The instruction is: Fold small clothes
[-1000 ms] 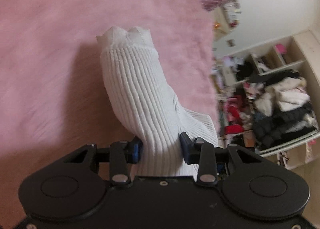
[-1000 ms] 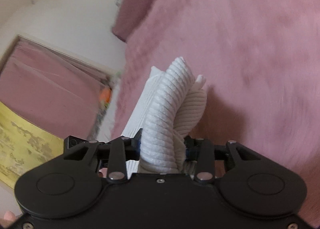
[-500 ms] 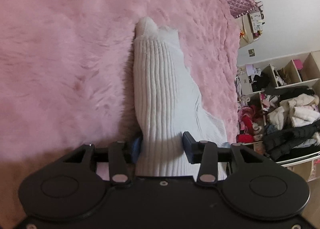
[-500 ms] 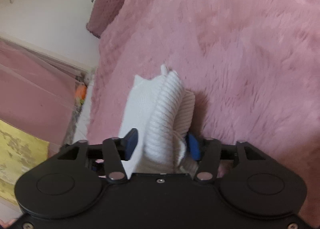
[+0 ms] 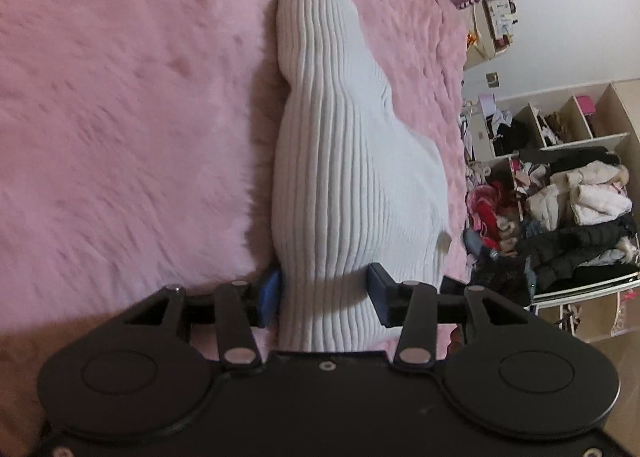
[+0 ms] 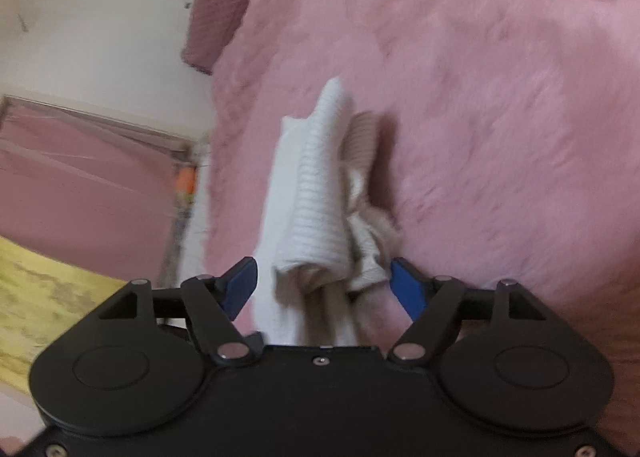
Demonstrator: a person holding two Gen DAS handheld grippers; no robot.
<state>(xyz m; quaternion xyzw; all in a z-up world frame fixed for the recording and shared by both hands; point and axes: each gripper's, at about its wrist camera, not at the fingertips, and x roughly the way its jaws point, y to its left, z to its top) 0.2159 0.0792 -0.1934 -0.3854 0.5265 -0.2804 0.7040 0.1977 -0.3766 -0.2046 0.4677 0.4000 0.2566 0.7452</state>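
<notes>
Jaws: right gripper (image 6: 323, 283) spread wide, clear of white ribbed knit sock (image 5: 344, 161); left gripper (image 5: 323, 293) narrow, pinching it near fluffy pink blanket (image 5: 120, 97) edge. Risk: bunched layers spring apart once released; left pull drags fold askew.

Loads of bare pink fur blanket (image 5: 120, 117) off the white sock's (image 5: 340, 177) left side; toward the blanket's right edge, cluttered shelves (image 5: 560, 185) crowd things.

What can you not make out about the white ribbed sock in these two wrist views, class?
- Left wrist view: the near end of the white ribbed sock is hidden behind the left gripper body.
- Right wrist view: motion blur hides how many layers lie between the right gripper fingers.
- Neither view shows the whole sock on the pink fluffy blanket.
</notes>
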